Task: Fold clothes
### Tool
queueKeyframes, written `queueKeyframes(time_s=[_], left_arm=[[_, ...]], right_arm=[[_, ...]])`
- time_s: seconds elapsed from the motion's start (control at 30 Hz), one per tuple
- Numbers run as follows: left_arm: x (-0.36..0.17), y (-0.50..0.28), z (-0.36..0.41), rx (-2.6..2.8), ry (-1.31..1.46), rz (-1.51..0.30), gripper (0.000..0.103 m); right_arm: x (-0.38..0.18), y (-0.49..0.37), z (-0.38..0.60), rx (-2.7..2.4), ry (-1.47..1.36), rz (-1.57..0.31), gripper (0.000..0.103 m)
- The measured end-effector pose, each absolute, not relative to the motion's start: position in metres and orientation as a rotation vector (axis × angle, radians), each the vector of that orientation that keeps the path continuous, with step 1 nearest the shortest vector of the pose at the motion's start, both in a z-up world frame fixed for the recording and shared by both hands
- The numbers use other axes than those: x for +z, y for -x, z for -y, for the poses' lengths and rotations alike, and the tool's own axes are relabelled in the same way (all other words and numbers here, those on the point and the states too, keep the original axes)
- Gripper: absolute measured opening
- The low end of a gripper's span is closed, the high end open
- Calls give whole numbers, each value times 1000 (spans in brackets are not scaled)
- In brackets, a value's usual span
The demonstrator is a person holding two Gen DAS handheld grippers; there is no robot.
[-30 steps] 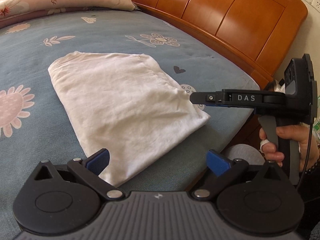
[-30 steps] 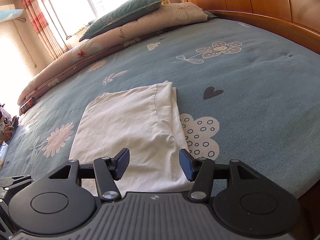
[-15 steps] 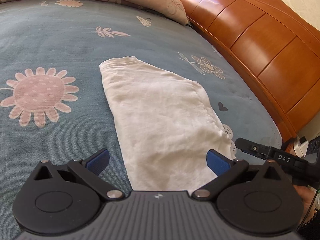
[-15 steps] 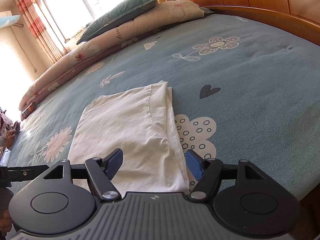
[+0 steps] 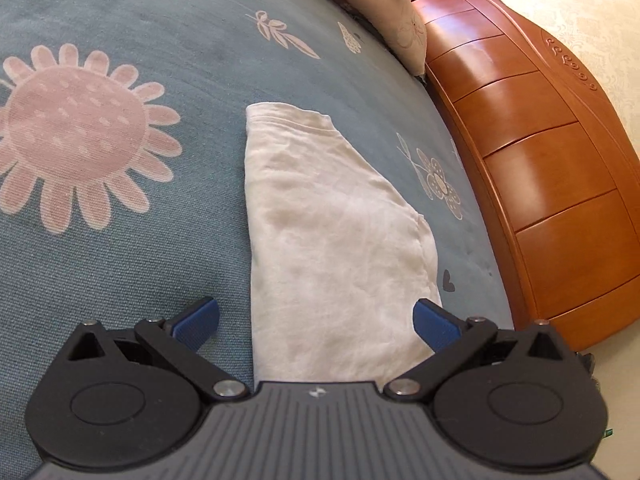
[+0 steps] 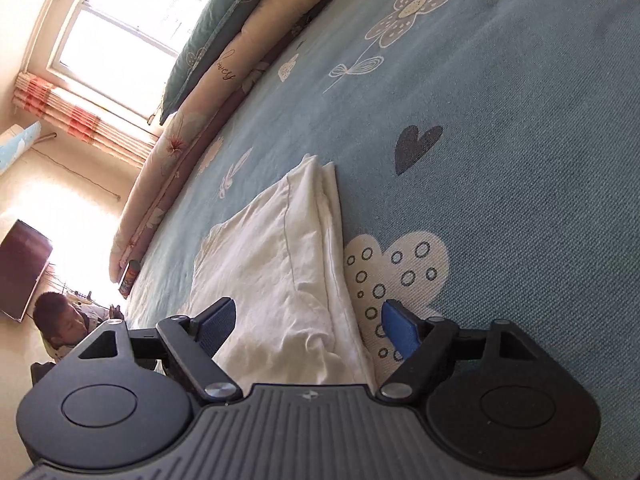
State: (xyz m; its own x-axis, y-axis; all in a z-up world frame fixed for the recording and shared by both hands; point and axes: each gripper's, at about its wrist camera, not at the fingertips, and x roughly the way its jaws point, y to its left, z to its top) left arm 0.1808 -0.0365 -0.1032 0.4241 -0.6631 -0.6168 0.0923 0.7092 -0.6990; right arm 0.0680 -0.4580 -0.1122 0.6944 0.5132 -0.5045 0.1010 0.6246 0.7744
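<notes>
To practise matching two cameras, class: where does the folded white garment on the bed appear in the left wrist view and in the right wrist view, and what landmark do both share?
Left wrist view: the folded white garment runs from centre down to the bottom, between the open jaws.
Right wrist view: it lies left of centre, low, reaching between the jaws.
Shared landmark: the small dark heart printed on the blue bedspread, beside the garment.

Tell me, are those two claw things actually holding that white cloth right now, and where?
Nothing is held. The left gripper stands open over the folded white cloth; the right gripper is opening, pads apart either side of it.
</notes>
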Motion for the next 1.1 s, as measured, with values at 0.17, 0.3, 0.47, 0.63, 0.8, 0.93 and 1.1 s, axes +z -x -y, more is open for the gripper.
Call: queueKeyframes(time_s=[0.17, 0.3, 0.47, 0.63, 0.8, 0.93, 1.1], left_arm=[[-110, -199, 35, -557, 742, -1050, 102], [-111, -216, 46, -578, 721, -1067, 102], [-112, -229, 53, -584, 701, -1074, 102], [-113, -225, 50, -608, 691, -1060, 102], [-111, -208, 48, -609, 668, -1047, 102], [-112, -195, 43, -620, 688, -1048, 102], [-115, -189, 38, -648, 711, -1044, 102]], right_arm=[[-110, -110, 455, 302, -840, -826, 84], [-109, -147, 454, 321, -826, -831, 84], [-109, -177, 451, 360, -818, -839, 90], [-110, -166, 451, 388, -801, -838, 91], [-110, -132, 448, 419, -759, -860, 91], [-108, -109, 446, 441, -761, -883, 91], [-113, -99, 448, 467, -821, -881, 92]])
